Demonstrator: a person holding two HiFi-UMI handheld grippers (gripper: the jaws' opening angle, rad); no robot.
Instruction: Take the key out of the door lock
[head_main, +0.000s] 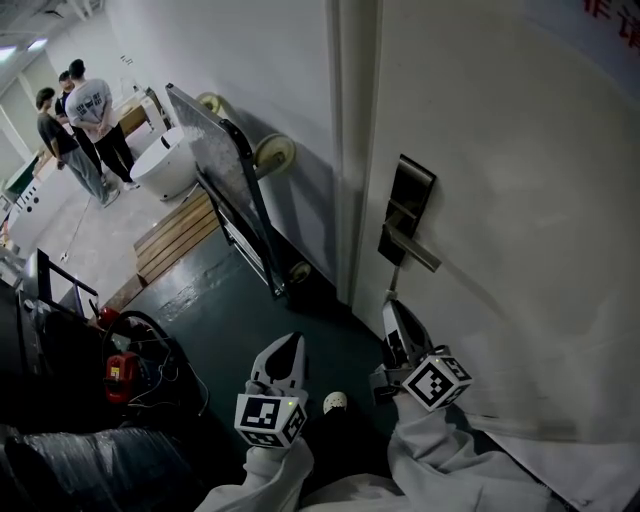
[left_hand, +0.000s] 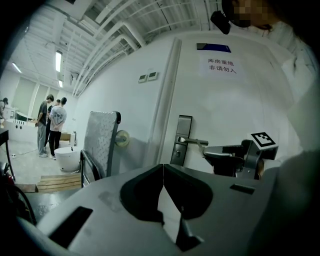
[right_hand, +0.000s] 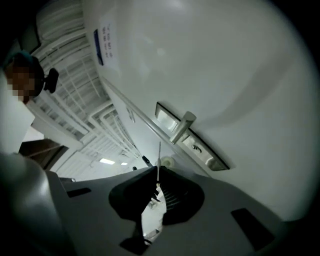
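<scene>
Silvery metal, seen edge-on as a thin straight blade — so the key (right_hand: 159, 159) is shown, pinched between the closed jaws of the right gripper (right_hand: 158, 184) and pointing to 12 o'clock. It is held apart from the lock plate (right_hand: 194, 144) — found at about 2 o'clock from it. The left gripper (left_hand: 163, 172) is closed, with nothing between its jaws.

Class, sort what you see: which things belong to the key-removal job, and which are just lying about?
Job: thin metal key, held in right gripper; dark metal door lock plate.
Lying about: upended grey metal trolley; slatted wooden pallet.
</scene>
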